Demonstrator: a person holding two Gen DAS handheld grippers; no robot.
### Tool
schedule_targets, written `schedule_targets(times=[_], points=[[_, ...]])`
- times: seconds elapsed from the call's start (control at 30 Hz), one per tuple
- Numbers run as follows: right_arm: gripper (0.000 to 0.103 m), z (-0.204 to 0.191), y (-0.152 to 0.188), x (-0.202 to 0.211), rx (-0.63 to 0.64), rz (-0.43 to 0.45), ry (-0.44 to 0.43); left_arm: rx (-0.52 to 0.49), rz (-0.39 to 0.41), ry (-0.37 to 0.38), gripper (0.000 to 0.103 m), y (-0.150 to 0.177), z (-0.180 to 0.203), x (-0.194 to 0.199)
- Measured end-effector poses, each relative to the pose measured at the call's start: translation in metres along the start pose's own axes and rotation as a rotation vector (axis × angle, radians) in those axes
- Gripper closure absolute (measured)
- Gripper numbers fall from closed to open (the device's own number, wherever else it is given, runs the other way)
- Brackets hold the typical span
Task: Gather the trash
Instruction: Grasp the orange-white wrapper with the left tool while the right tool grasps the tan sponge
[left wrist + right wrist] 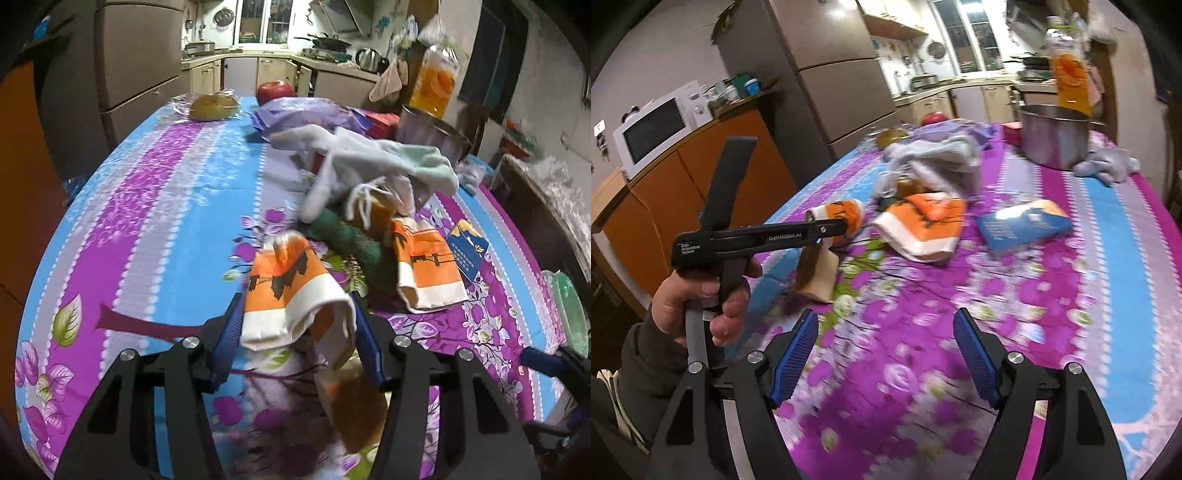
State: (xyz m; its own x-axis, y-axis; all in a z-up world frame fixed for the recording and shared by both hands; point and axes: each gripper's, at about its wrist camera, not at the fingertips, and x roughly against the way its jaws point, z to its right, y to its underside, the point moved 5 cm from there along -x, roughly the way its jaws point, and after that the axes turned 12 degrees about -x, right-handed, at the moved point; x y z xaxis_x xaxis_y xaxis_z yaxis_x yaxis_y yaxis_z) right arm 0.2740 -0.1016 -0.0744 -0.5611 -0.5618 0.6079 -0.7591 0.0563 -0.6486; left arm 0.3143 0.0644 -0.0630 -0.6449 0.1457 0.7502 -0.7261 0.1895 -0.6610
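My left gripper (pixel 295 328) is shut on a crushed orange-and-white paper cup (pixel 291 295) and holds it just above the flowered tablecloth (pixel 147 221); the right wrist view shows that gripper (pixel 834 227) from the side with the cup (pixel 846 214) in it. A brown-and-white piece (pixel 818 273) hangs under the cup. A second flattened orange-and-white cup (pixel 428 273) lies to the right, also in the right wrist view (pixel 923 225). My right gripper (pixel 886 354) is open and empty over the near tablecloth.
A pile of white and grey cloths (pixel 369 166) over a green roll (pixel 347 236) sits mid-table. A blue card (pixel 1023 225), a steel pot (pixel 1056 136), an orange juice bottle (pixel 1069 74), a red apple (pixel 275 92) and bagged bread (pixel 212 107) stand further back.
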Motion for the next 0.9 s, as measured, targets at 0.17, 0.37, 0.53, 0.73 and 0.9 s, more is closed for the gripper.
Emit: schedule_targets(times=[0.17, 0.37, 0.53, 0.73, 0.9], points=[[0.027, -0.029, 0.0, -0.037, 0.035, -0.055, -0.041, 0.048, 0.036, -0.026, 0.05, 0.007, -0.025, 0.012], [0.028, -0.065, -0.001, -0.073, 0.133, -0.088, -0.042, 0.094, 0.053, -0.025, 0.05, 0.018, -0.054, 0.017], [0.035, -0.08, -0.009, -0.105, 0.2, -0.124, 0.015, 0.115, 0.068, -0.016, 0.05, 0.025, -0.067, 0.021], [0.074, -0.083, -0.004, -0.125, 0.223, -0.158, 0.086, 0.114, 0.109, -0.035, 0.053, 0.026, -0.071, 0.03], [0.075, -0.073, -0.013, -0.107, 0.186, -0.068, 0.081, 0.112, 0.127, -0.041, 0.058, 0.029, -0.067, 0.032]])
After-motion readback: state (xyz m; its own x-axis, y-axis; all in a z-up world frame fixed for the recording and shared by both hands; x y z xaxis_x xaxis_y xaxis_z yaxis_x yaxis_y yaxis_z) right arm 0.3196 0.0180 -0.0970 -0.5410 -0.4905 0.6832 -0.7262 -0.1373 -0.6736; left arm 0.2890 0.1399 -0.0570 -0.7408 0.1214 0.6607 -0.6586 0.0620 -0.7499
